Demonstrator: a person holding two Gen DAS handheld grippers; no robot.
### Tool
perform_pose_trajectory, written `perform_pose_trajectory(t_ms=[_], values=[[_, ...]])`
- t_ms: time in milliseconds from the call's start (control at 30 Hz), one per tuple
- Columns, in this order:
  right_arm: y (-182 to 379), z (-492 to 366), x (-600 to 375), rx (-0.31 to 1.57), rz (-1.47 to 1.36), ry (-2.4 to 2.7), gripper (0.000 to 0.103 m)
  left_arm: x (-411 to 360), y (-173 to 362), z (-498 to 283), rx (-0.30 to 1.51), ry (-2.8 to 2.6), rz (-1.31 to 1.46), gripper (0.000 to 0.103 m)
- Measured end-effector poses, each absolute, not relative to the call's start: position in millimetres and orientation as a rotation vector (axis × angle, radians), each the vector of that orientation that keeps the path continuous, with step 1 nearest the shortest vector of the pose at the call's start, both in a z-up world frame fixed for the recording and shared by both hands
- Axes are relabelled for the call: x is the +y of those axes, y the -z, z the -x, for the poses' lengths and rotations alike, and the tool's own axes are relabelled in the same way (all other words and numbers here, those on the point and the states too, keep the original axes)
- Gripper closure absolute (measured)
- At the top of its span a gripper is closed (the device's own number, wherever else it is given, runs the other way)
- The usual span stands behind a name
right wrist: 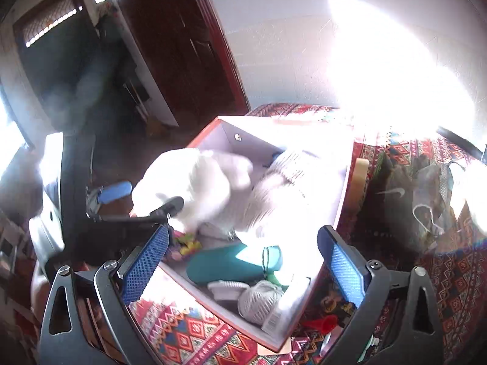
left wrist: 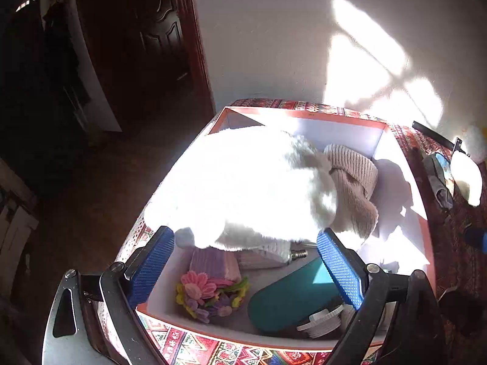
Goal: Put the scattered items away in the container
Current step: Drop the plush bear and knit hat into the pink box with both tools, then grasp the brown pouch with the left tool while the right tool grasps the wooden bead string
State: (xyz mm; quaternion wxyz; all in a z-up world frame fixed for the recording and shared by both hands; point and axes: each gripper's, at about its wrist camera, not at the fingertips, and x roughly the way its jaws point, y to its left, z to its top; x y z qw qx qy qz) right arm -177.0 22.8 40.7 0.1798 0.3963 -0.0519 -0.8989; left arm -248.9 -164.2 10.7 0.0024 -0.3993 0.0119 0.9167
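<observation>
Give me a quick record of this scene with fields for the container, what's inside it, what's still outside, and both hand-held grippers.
container: open box with an orange rim, on a patterned cloth
inside: white fluffy item, beige knit item, teal case, felt flowers, ball of twine
outside: red cone beside the box, dark items to the box's right
left hand-held gripper: open, empty, above the box
right hand-held gripper: open, empty
</observation>
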Motion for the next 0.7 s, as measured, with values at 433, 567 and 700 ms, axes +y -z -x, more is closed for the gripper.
perform_pose_trajectory(t_ms=[433, 567, 700], values=[[-30, 104, 227, -0.747, -1.003, 2.733, 0.001, -18, -23, 215, 0.138, -2.668, 1.109, 0.007], [-14, 97, 282, -1.094, -0.975, 2.611, 0.001, 59, -8, 198, 0.266, -2.553, 1.119, 0.007], [2, 88, 323, -1.359, -0.945, 2.496, 0.001, 122, 25, 187, 0.467, -2.48, 1.146, 0.007]])
